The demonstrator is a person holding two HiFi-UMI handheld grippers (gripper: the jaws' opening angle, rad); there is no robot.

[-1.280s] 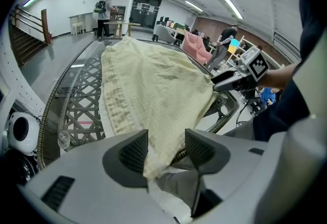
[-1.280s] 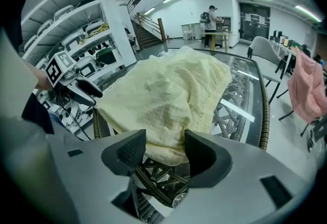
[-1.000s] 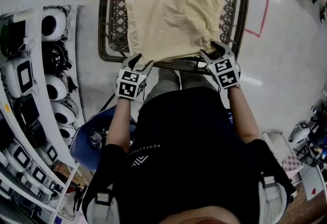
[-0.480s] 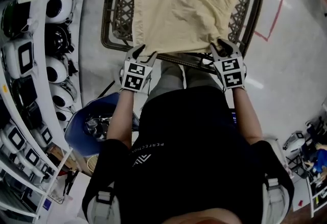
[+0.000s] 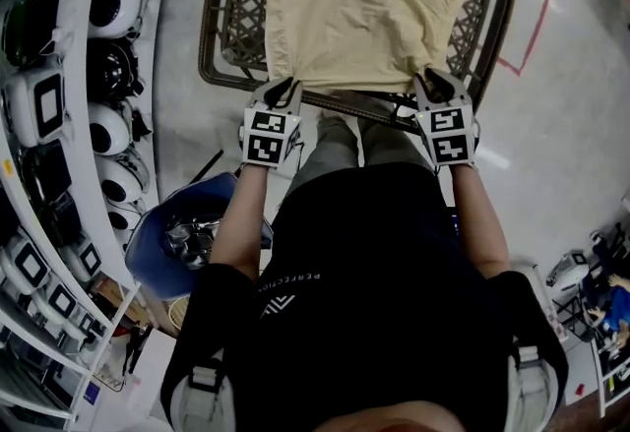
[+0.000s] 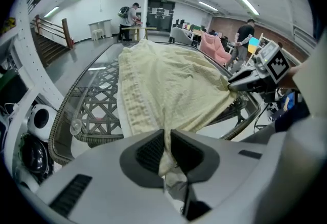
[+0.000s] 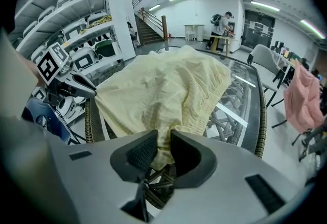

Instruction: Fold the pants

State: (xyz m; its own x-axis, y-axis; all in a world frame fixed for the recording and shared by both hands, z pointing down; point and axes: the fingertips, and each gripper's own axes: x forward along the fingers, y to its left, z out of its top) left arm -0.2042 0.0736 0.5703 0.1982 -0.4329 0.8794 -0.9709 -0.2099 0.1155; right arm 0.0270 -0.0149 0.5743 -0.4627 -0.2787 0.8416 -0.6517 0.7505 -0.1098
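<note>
Currently the pale yellow cloth pants lie spread flat on the round glass-topped wicker table, waistband edge along the near rim, hanging slightly over it.

Left gripper is at the near-left corner of the pants. Its jaws are closing to a narrow gap, and in the left gripper view a bunched fold of the hem sits pinched between the dark ribbed pads.

Right gripper is at the near-right corner, doing the same. Its jaws are closing too, and in the right gripper view the gathered fabric edge is squeezed between the pads, with wicker lattice visible below.

Both grippers point steeply down at the table edge, well apart, one per corner.

White shelving with black-and-white headsets stands on the left of the head view, and a red tape line crosses the floor at right.
</note>
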